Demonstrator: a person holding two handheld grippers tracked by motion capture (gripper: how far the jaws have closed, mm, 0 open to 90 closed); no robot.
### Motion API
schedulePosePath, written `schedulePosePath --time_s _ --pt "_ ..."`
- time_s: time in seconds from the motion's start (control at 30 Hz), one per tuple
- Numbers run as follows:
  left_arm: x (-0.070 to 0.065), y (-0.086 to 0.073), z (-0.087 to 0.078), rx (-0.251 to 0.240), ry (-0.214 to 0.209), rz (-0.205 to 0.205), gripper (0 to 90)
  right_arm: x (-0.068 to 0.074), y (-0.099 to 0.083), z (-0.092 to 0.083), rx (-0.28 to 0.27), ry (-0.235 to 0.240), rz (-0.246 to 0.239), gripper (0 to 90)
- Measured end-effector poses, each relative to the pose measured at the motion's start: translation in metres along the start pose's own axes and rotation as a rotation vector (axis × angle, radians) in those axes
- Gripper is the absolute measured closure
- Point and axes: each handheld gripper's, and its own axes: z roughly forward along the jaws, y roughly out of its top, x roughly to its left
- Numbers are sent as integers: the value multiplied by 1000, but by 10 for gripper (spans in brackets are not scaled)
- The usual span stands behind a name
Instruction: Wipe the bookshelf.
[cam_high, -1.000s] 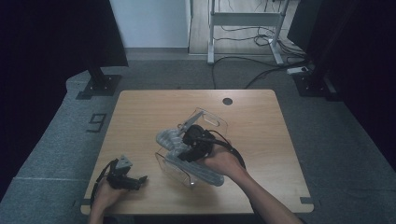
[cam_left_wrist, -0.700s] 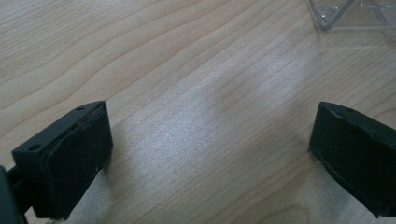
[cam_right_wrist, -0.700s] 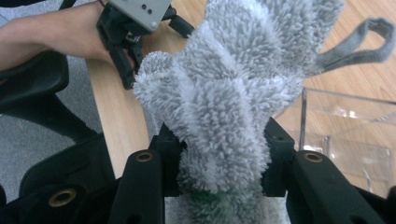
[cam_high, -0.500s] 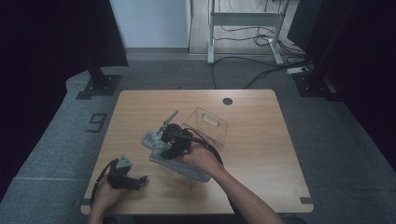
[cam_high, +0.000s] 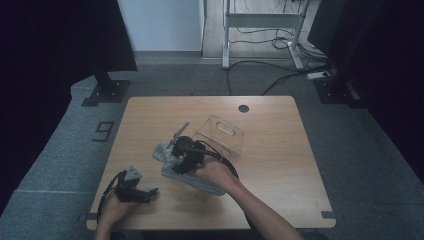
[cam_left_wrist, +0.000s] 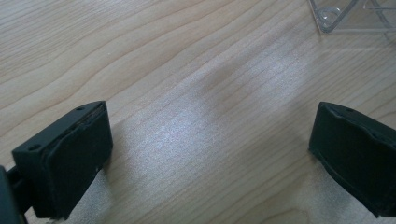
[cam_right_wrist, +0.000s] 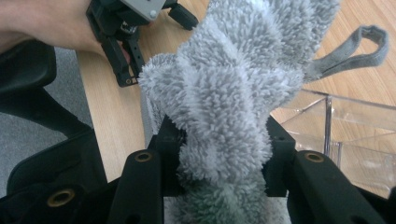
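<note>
High view: you are holding the right gripper (cam_high: 176, 155) over the table (cam_high: 280, 150), beside a clear bin (cam_high: 222, 132); what it grips is perhaps a cloth (cam_high: 162, 151).
Left gripper view: your left gripper (cam_left_wrist: 210, 154) is hovering, jaws spread wide, over bare wood.
Right gripper view: your jaws are clamping the grey cloth (cam_right_wrist: 233, 88), its loop (cam_right_wrist: 359, 44) hanging toward the bin.

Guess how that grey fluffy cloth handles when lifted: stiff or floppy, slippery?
Probably floppy: the cloth bunches and folds where the right gripper pinches it, and its loop hangs loose. Likely light for its size, being all soft pile. Slipping seems unlikely, since the shaggy fibres squash between the jaws, though loose ends may drag over the clear box.
</note>
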Motion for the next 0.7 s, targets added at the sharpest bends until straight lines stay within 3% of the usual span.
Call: schedulePosePath --time_s 0.7 --pt "0 0 0 -3 6 -4 0 8 -43 -23 -15 14 -8 586"
